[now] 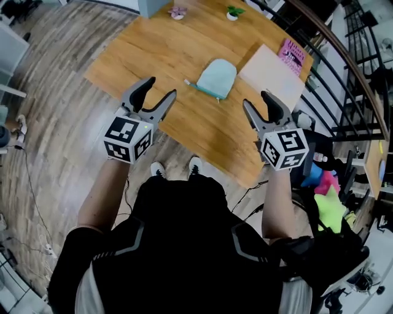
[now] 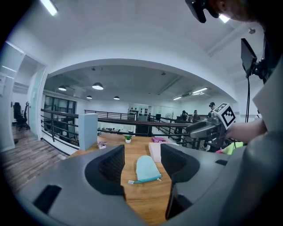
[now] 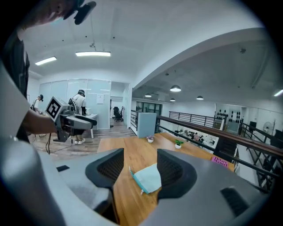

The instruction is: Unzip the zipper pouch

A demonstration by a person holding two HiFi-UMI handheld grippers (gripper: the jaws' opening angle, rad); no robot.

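A light teal zipper pouch [image 1: 217,78] lies flat on the wooden table [image 1: 184,43], its zipper edge toward me. The left gripper view frames the pouch [image 2: 146,169] between that gripper's jaws, and the right gripper view shows it [image 3: 148,178] the same way. My left gripper [image 1: 161,87] hovers open over the table's near left edge, well short of the pouch. My right gripper [image 1: 256,101] is open too, held over the near right edge, nothing between its jaws.
A white pad [image 1: 271,75] and a pink book [image 1: 292,53] lie at the table's right. Two small potted plants [image 1: 234,12] stand at the far edge beside a pale blue box [image 2: 88,130]. A railing [image 1: 344,55] runs along the right. Colourful cloths [image 1: 325,190] sit lower right.
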